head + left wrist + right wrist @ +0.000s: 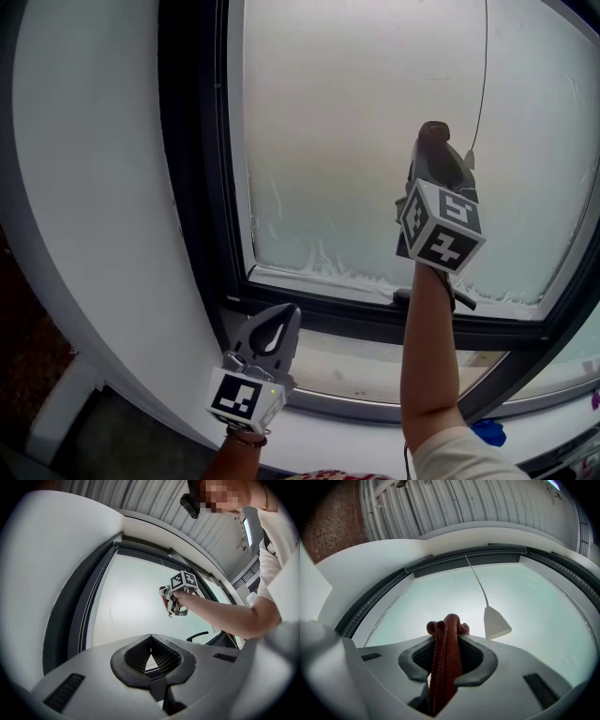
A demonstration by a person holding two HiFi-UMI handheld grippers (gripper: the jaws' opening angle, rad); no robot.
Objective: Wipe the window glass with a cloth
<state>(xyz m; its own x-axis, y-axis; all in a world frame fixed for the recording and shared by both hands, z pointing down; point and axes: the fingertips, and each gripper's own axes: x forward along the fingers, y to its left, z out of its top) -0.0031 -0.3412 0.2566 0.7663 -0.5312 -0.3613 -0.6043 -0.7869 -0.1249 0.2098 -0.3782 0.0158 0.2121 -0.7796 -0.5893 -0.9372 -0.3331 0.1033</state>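
The frosted window glass (356,122) fills the upper head view inside a dark frame (199,159). My right gripper (433,129) is raised against the pane, shut on a dark red cloth (446,648) bunched up past the jaw tips (449,629). The head view hides the cloth behind that gripper. From the left gripper view, the right gripper (170,605) shows a strip of cloth (164,602) at the glass (131,606). My left gripper (287,314) hangs low by the sill, off the glass. Its jaws (151,637) are shut with nothing in them.
A thin cord (484,66) hangs in front of the pane and ends in a white pull (496,623) just right of the cloth. A dark window handle (404,296) sits on the lower frame. White wall (94,187) curves at left. A blue object (489,432) lies at lower right.
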